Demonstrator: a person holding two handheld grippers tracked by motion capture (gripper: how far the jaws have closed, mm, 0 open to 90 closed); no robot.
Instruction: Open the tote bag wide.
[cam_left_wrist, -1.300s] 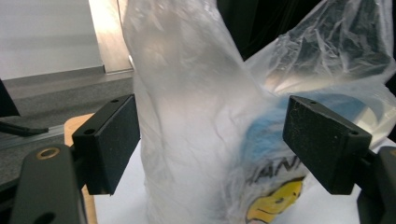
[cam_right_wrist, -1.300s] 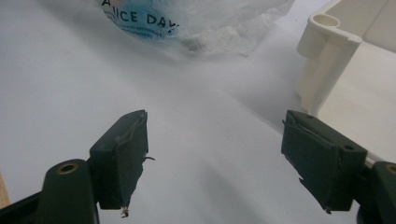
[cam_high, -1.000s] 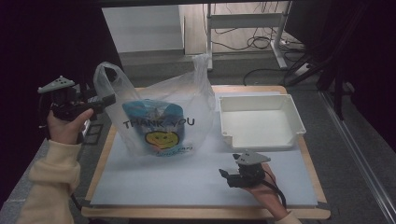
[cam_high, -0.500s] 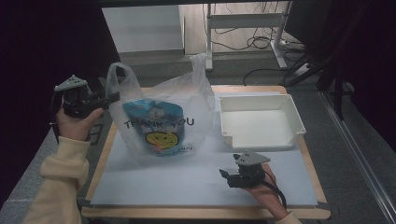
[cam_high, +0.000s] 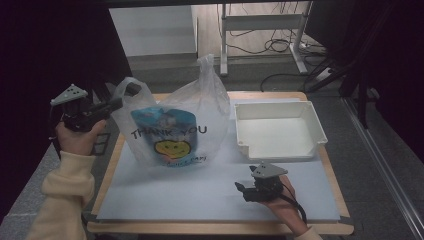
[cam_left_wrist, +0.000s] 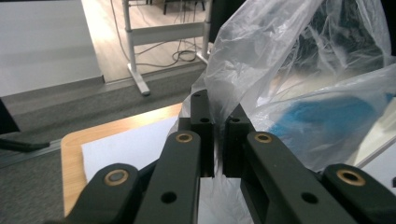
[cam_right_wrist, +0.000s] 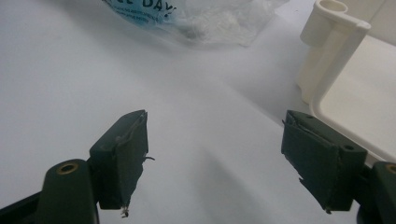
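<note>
- As seen from the high view, the left gripper (cam_high: 116, 103) sat at the middle left of the frame, beyond the table's edge, with its jaws clamped on one handle loop of the plastic bag (cam_high: 172, 125). The bag stood left of centre on the white mat (cam_high: 200, 190), its "THANK YOU" print and smiley facing the bottom of the frame, with a blue item (cam_high: 165, 120) inside it. Holding the handle out to the side probably served to keep the bag's mouth open or to steady it. The second handle rose free at the upper centre.
- While that hand worked, the right gripper (cam_high: 241, 189) rested low on the mat at the lower centre-right, well apart from the bag, likely idle until needed. The white tray (cam_high: 312, 117) lay at the centre right, with nothing in it, just beside the bag.
- From the left gripper view, the jaws stood together at the centre of the frame, pinching a gathered fold of clear film; the bag billowed over the upper right, and the blue item showed through at the middle right.
- From the right gripper view, the jaws stood wide apart at the bottom corners, gripping nothing, above bare mat. The bag's printed bottom edge lay at the top centre, the tray's corner at the upper right.
</note>
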